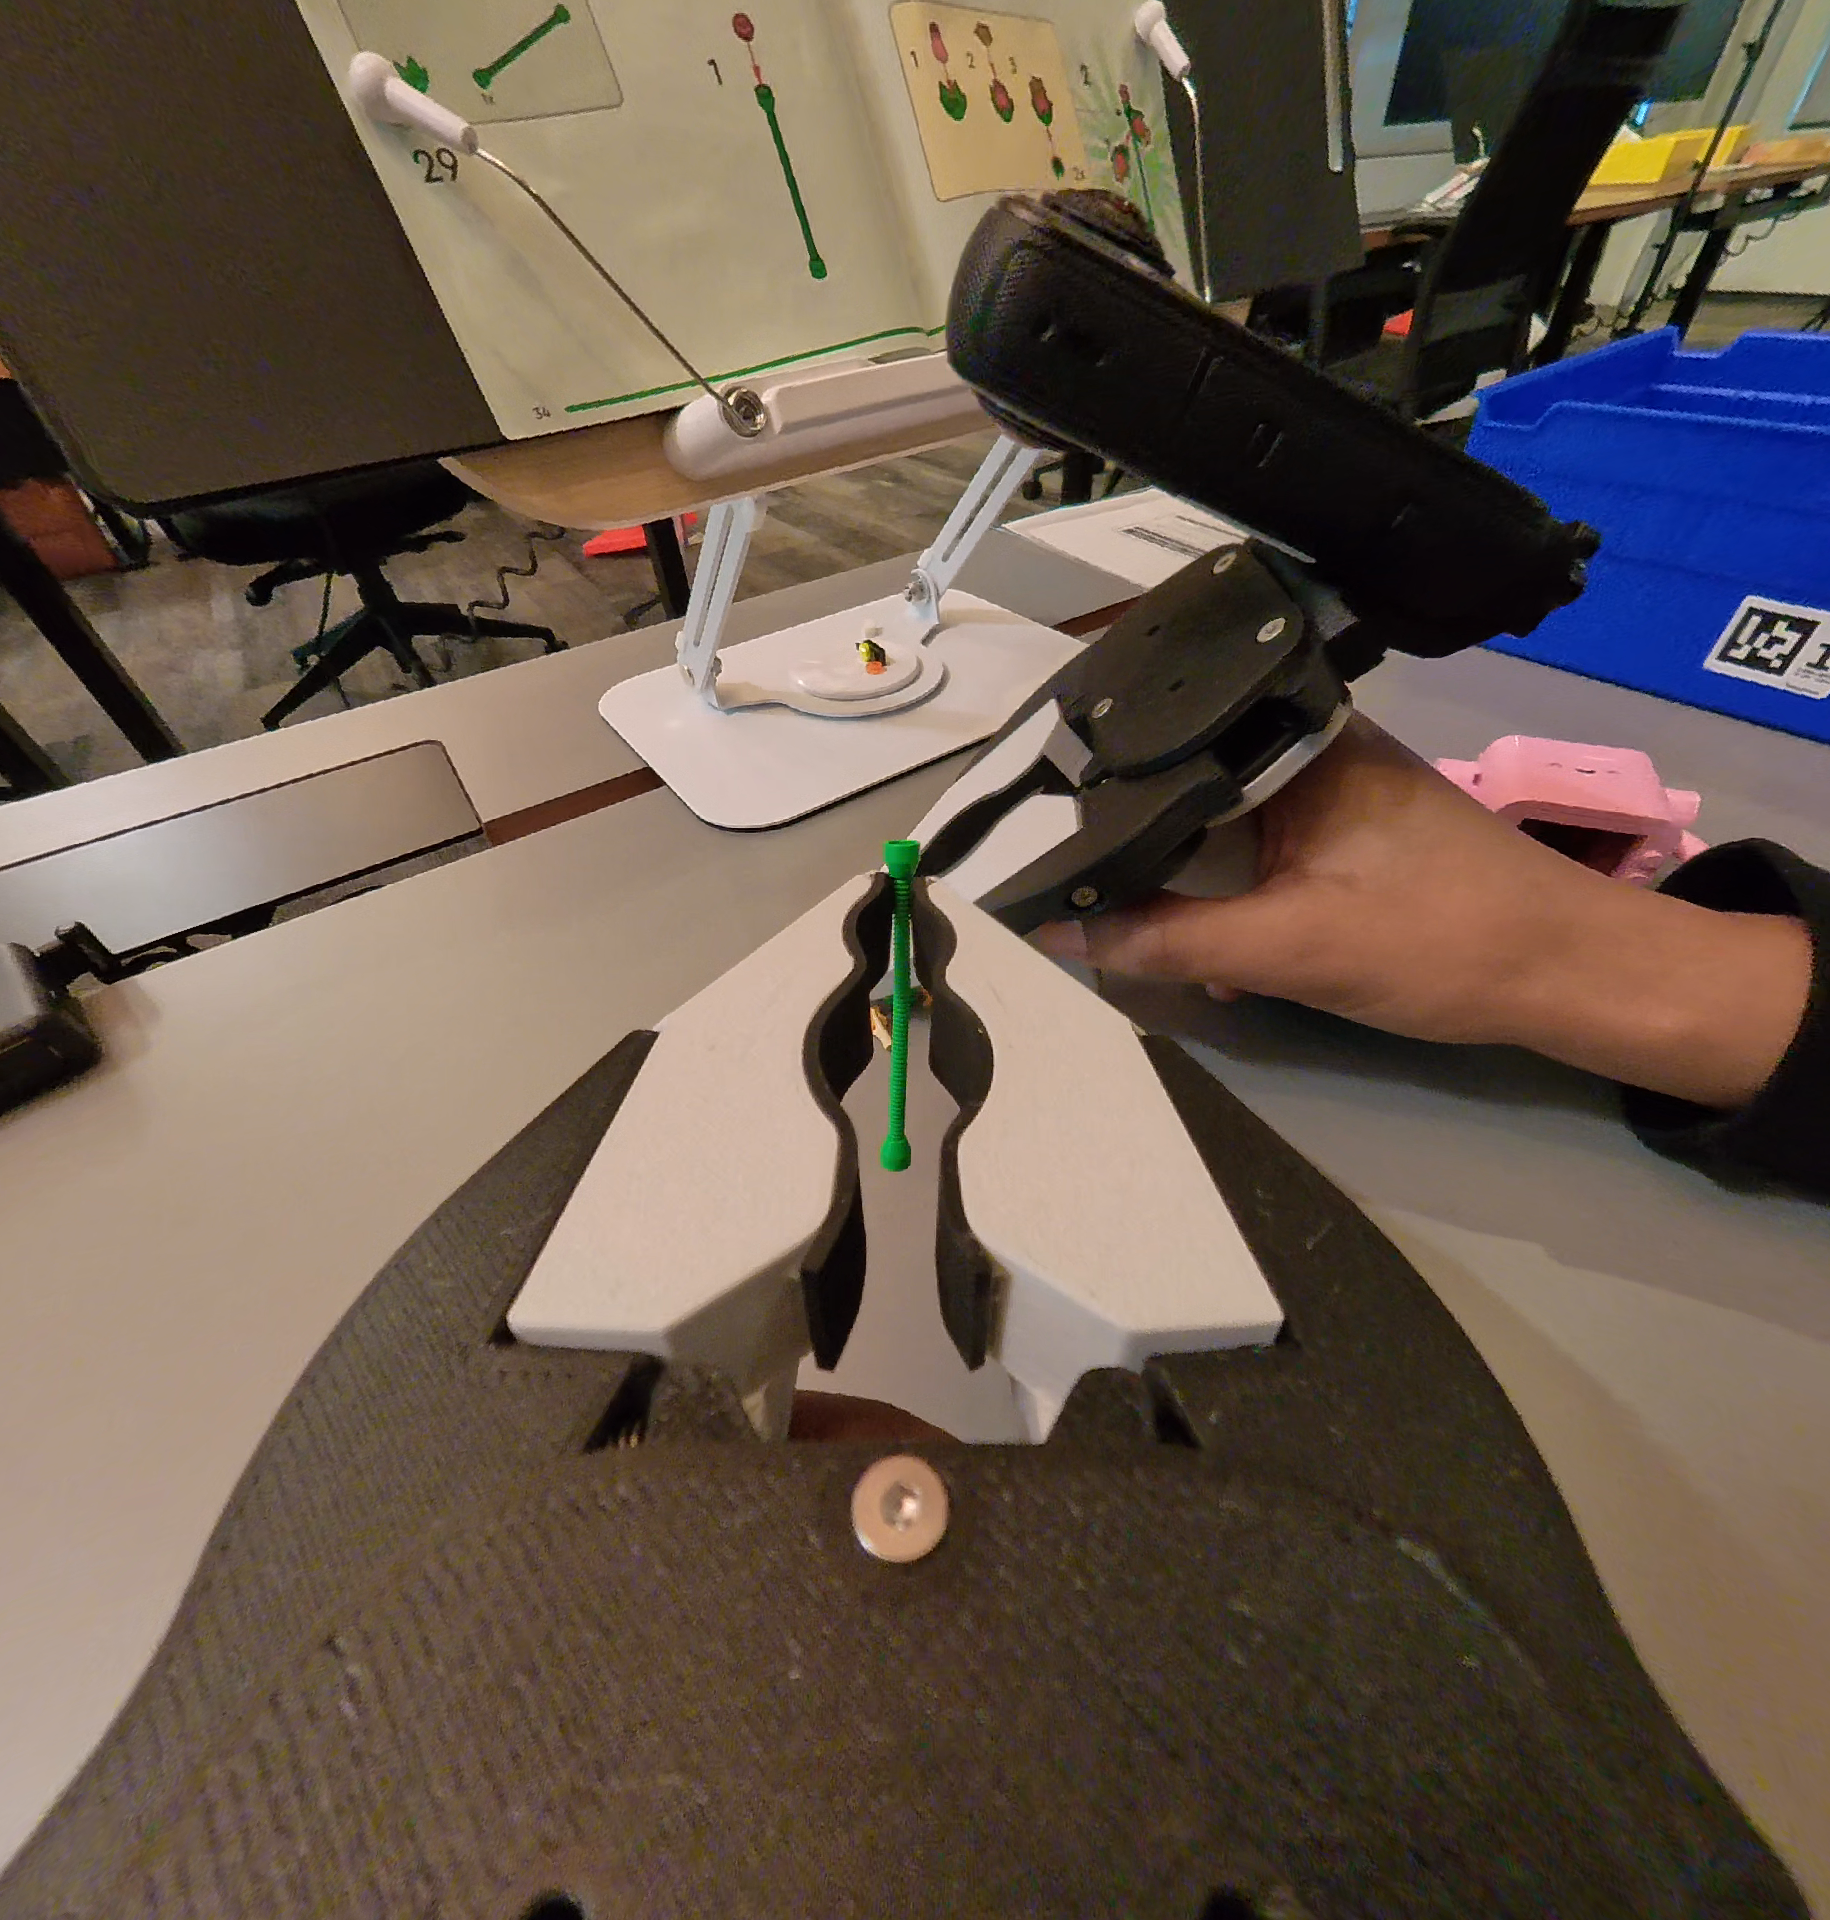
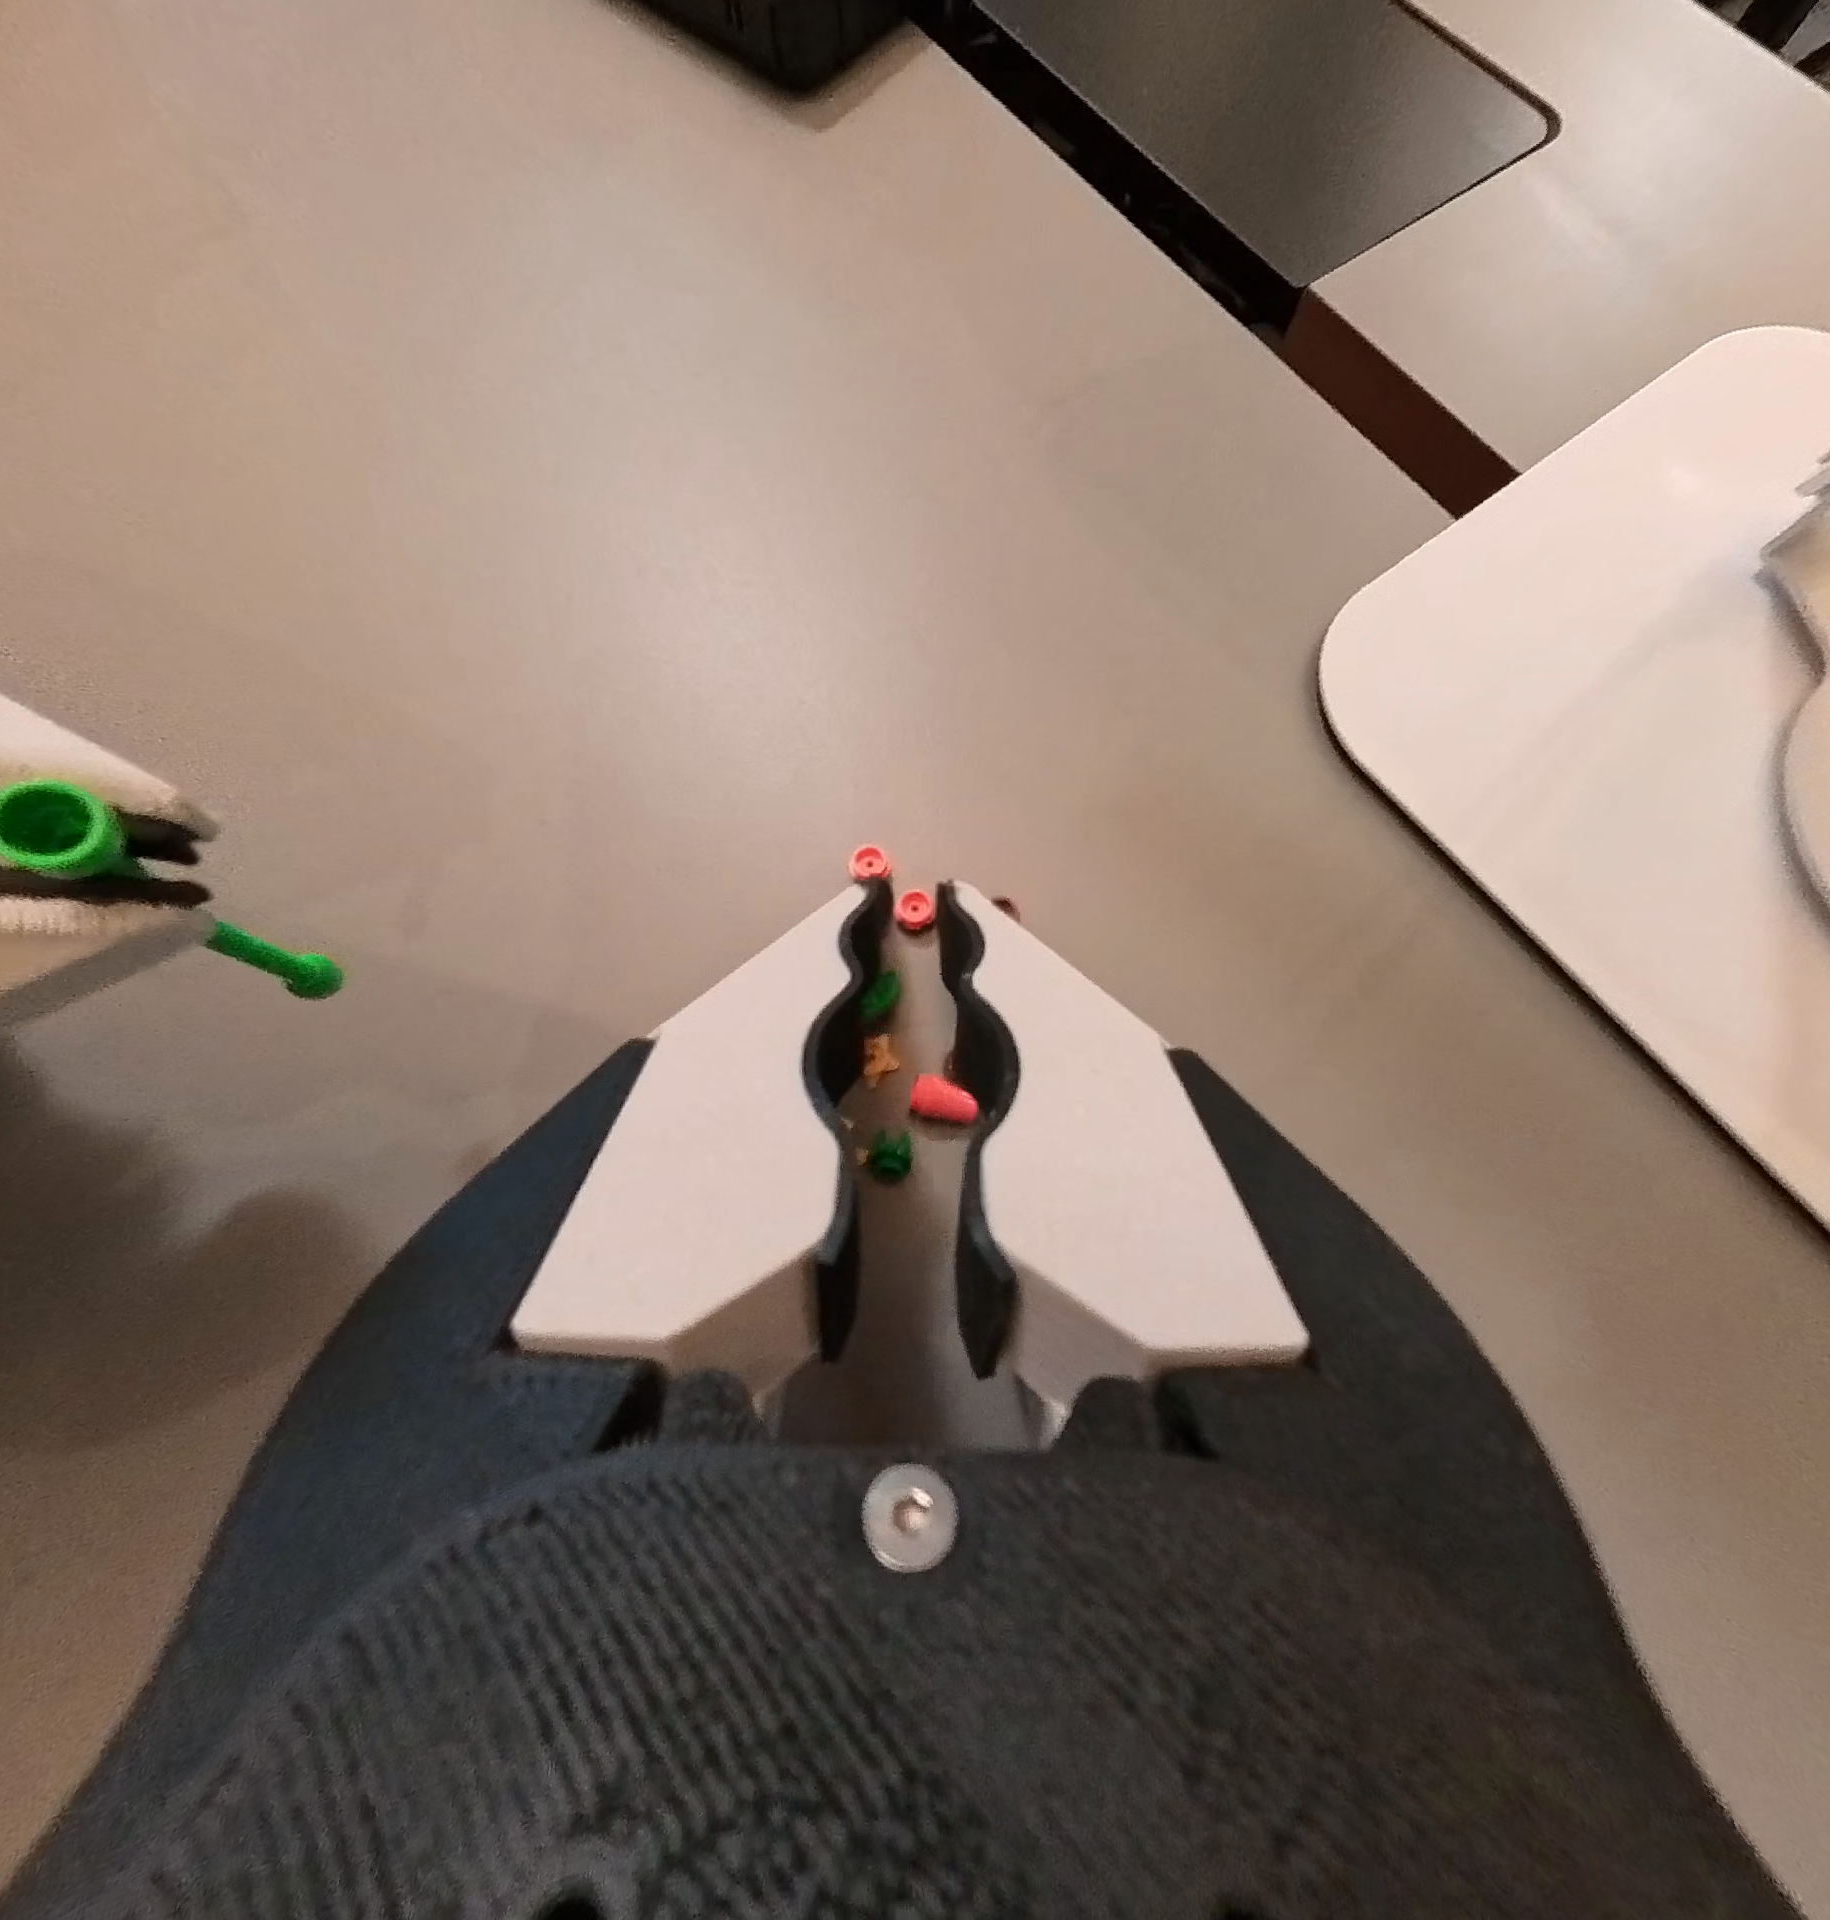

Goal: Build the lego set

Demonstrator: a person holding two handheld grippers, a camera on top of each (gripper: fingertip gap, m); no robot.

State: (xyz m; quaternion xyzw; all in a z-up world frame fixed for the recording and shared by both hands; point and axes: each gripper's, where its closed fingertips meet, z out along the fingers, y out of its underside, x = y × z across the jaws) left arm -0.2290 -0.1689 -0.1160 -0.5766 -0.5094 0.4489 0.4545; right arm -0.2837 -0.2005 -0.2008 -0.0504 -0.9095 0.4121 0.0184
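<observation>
Left gripper (image 1: 898, 883): its tips pinch the green stem (image 1: 898, 1003) near the top. The stem stands almost straight up and its lower end hangs free between the fingers.
Right gripper (image 2: 909, 885): its tips are a small way apart, with nothing in them. It hangs above the small bits on the table (image 2: 475, 416).
Small bits: two pink round studs (image 2: 914, 907) lie at the tips, one just past them. A pink cone (image 2: 942, 1099), two dark green leaf bits (image 2: 888, 1155) and a tiny orange bit (image 2: 878, 1060) show in the gap between the fingers.
Room to move: the table is bare ahead and to the left of the right gripper.
Edges: a dark seam (image 2: 1378, 405) crosses the table at the upper right. A grey panel (image 2: 1306, 114) sits flat past it.
In the way: the white stand base (image 2: 1576, 748) lies close on the right. The left gripper with the stem comes in from the left edge of the right wrist view.
Around: the stand holds an open booklet (image 1: 786, 187). A blue bin (image 1: 1669, 499) and a pink thing (image 1: 1565, 790) sit past the hand (image 1: 1410, 914) that grips the right gripper. A black box (image 1: 7, 1029) lies at the left.
</observation>
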